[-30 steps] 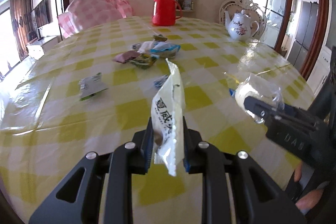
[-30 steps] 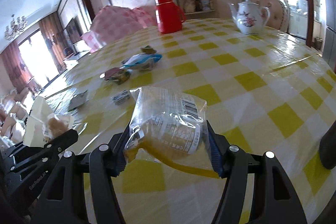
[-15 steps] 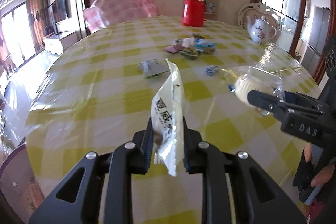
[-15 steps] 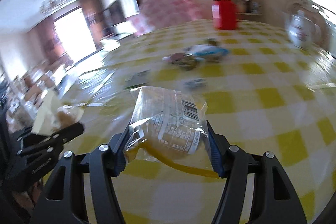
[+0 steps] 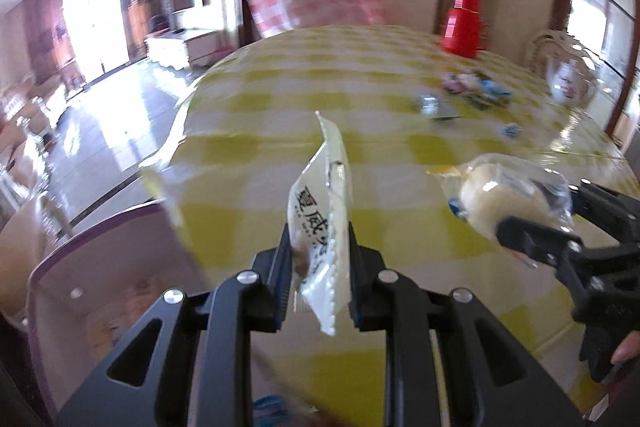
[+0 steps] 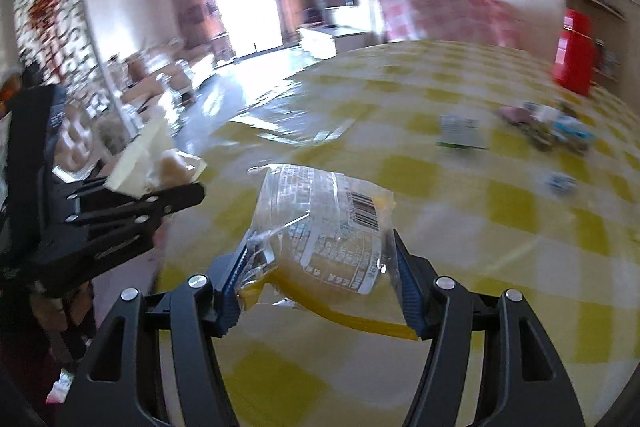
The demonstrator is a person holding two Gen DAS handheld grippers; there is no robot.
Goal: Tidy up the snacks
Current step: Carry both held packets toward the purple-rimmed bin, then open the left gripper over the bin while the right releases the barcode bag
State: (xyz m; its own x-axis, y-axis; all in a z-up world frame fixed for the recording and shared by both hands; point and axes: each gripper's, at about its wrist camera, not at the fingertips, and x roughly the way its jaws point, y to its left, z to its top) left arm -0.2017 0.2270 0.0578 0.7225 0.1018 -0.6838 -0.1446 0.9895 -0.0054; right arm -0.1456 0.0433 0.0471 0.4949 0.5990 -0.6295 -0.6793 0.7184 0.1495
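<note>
Above the near edge of a round table point(image 5: 384, 99) in a yellow check cloth, we held two grippers side by side, each carrying a snack clear of the surface. Our left gripper point(image 5: 318, 267) was clamped on a white packet point(image 5: 324, 203), which stood upright between the jaws with printed characters on its face. Our right gripper point(image 6: 316, 267) was clamped on a clear bag point(image 6: 320, 223) with something yellow inside and a barcode near its top. At far right a loose pile point(image 5: 476, 91) of small snacks lay on the cloth, well apart from us, with a red flask point(image 5: 462, 27) and a white teapot point(image 5: 568, 83) beyond.

Both views were blurred and pointed toward the table's left edge. Low at the left sat a purple-rimmed container point(image 5: 96, 267); we could not make out its contents.

We judged this to be the carrying step: two snacks in hand, headed for that container. Next, each gripper would need to come over its opening and then release.
</note>
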